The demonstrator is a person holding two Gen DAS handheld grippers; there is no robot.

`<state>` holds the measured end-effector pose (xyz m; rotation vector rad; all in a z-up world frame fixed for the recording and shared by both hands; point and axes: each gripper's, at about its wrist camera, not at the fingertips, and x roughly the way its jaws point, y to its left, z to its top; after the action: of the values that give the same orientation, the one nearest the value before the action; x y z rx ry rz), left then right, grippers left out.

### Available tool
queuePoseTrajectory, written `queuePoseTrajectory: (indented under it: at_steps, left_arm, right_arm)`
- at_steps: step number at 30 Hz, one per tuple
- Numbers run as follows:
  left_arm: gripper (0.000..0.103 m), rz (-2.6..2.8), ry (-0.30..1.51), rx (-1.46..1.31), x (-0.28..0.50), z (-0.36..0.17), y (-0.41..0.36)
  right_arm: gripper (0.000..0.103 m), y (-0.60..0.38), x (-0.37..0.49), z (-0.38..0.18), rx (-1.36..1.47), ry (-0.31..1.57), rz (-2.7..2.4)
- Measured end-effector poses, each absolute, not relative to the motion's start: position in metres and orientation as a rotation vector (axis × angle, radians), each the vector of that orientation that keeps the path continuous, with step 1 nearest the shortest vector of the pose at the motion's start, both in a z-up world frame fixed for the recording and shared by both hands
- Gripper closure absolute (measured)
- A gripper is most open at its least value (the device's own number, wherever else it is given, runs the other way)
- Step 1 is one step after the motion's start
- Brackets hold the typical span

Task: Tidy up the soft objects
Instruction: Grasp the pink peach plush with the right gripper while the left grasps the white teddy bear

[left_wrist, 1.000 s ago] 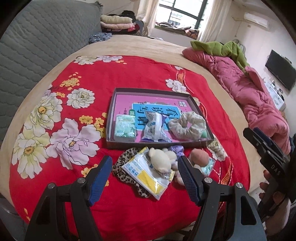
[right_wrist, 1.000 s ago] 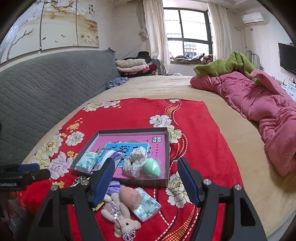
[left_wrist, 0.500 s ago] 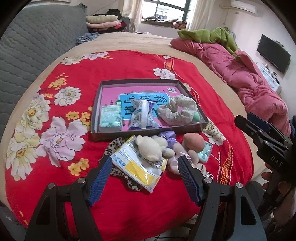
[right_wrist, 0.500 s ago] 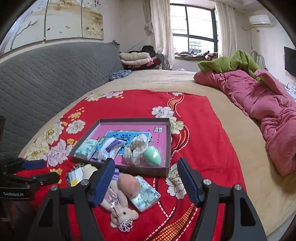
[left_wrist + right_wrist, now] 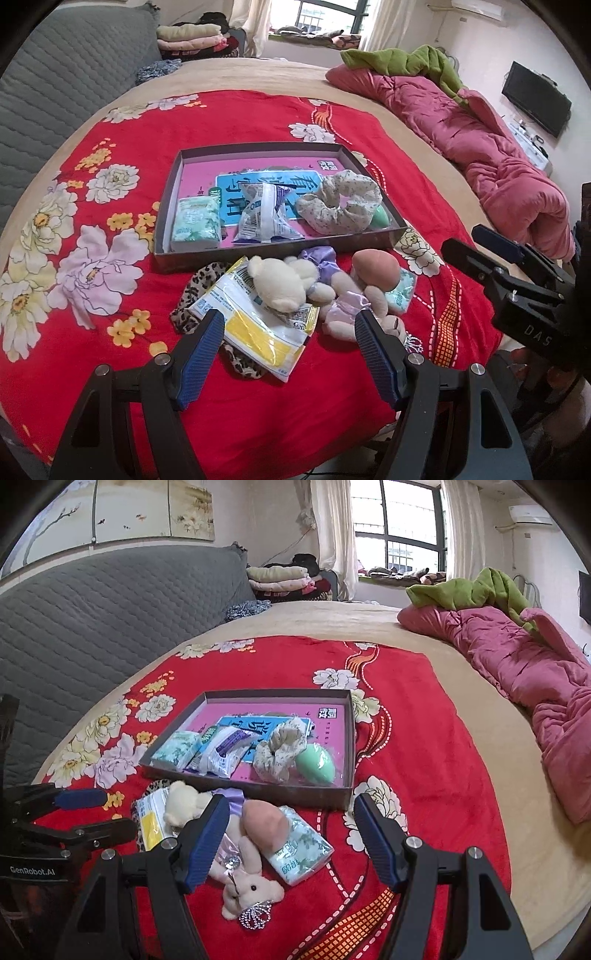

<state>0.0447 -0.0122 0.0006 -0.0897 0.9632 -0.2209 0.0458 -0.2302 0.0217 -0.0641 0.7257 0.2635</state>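
Note:
A shallow dark box [image 5: 258, 148] [image 5: 349, 738] lies on the red floral blanket and holds a green tissue pack [image 5: 194, 221], a white wrapper [image 5: 264, 214], a floral scrunchie [image 5: 340, 208] and a green egg-shaped sponge [image 5: 316, 766]. In front of it lies a pile: cream plush bear [image 5: 277, 282], pink plush toy [image 5: 375, 271] [image 5: 264, 821], white and yellow packet [image 5: 258, 325], leopard scrunchie [image 5: 192, 299], another tissue pack [image 5: 299, 851], pink plush rabbit [image 5: 251, 884]. My left gripper [image 5: 290, 349] is open just before the pile. My right gripper [image 5: 291, 834] is open above the pile's right side.
The red blanket [image 5: 122, 147] covers a beige bed. A crumpled pink quilt [image 5: 480, 140] lies along the right. A grey quilted headboard [image 5: 92, 602] stands at the left, folded clothes [image 5: 284, 578] behind. The bed's front edge is right under the grippers.
Both grippers have moved forward and lower toward the pile in front of the box. Both stay open. Nothing on the bed has moved.

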Motion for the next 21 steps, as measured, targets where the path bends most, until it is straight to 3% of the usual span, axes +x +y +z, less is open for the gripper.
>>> queuePoseTrajectory:
  at_steps: [10, 12, 21]
  left_arm:
    - [0.029, -0.256, 0.998, -0.144, 0.067, -0.037, -0.016]
    - [0.035, -0.257, 1.01, -0.152, 0.072, -0.043, -0.016]
    - [0.044, -0.279, 1.018, -0.186, 0.09, -0.059, -0.017]
  right_arm:
    - [0.034, -0.228, 0.051, 0.006, -0.065, 0.762, 0.263]
    - [0.034, -0.228, 0.053, 0.003, -0.062, 0.769, 0.261]
    - [0.034, -0.228, 0.058, -0.007, -0.061, 0.793, 0.255]
